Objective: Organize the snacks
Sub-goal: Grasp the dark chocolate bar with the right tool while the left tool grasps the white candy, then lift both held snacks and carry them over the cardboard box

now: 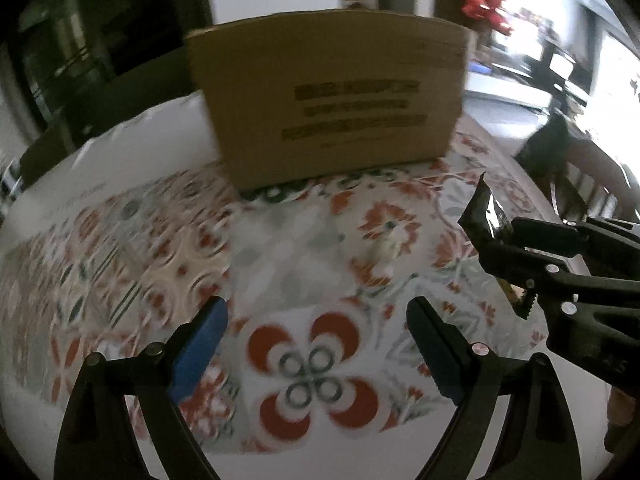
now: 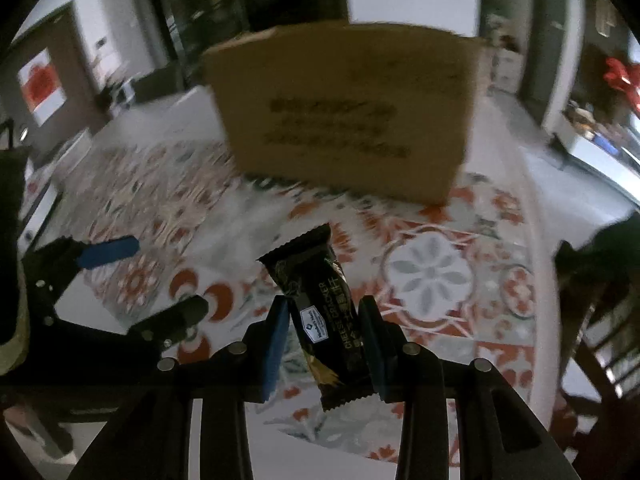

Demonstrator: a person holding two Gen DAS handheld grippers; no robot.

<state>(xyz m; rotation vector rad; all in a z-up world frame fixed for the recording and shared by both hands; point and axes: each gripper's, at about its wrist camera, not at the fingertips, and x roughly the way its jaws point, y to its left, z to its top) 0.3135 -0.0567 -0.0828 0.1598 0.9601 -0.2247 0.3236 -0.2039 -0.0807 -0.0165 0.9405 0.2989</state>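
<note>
1. Beneath both grippers lies a floral tablecloth; dim room, wooden chair beyond.
2. Ahead of the jaws: one cardboard box.
3. Right gripper clamps one black cracker packet.
4. Left gripper gapes, holding nothing.

A cardboard box stood on the desk, towards its far side. Nearer than the box, a snack packet was held above the desk, with the left gripper to its left.
</note>
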